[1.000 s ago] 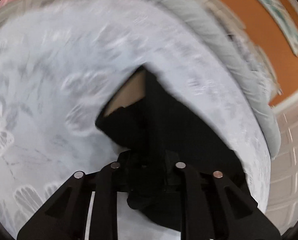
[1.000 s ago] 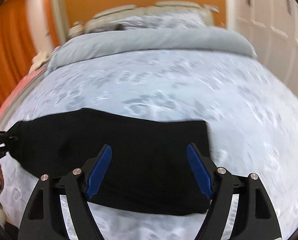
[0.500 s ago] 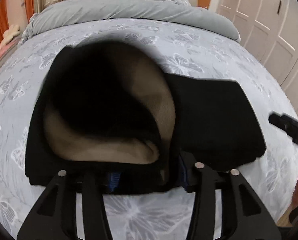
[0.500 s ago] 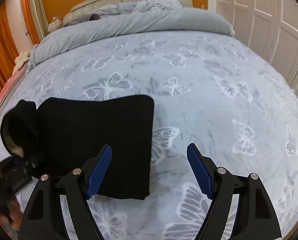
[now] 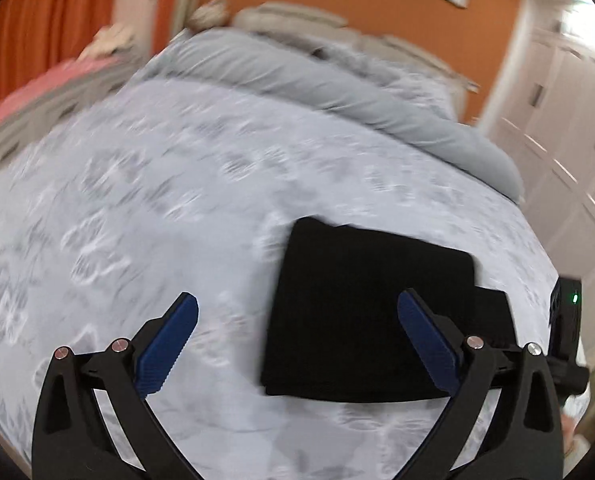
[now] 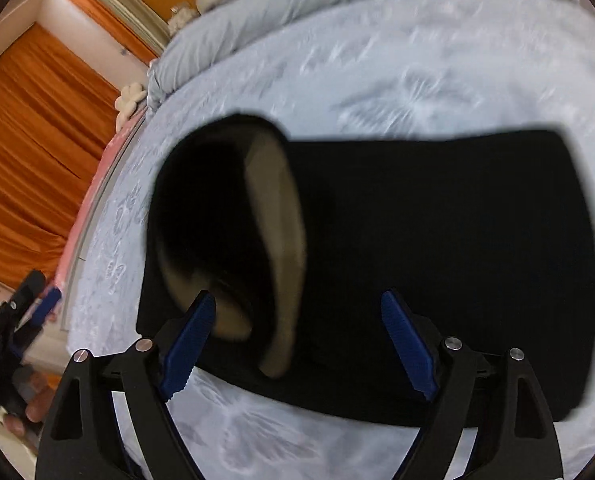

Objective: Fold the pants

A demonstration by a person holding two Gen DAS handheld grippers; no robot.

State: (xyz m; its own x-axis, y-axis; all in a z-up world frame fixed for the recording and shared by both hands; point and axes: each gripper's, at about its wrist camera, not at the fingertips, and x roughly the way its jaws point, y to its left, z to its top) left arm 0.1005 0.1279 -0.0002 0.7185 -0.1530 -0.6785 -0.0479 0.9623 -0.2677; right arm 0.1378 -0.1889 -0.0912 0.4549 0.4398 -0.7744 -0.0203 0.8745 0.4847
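Black pants point(image 6: 437, 240), near edge behind right tongs point(image 6: 297, 340)

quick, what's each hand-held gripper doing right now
left hand-held gripper: jaws opening, holding nothing.
right hand-held gripper: jaws opening over the pants, not gripping.

Bedroom with orange walls point(image 5: 317, 8) and long orange curtains point(image 6: 29, 152) on the left. Big bed, pale blue butterfly-print cover point(image 5: 157, 200), rolled grey duvet point(image 5: 337, 92) at the far end. White panelled wardrobe doors point(image 5: 569, 152) on the right.
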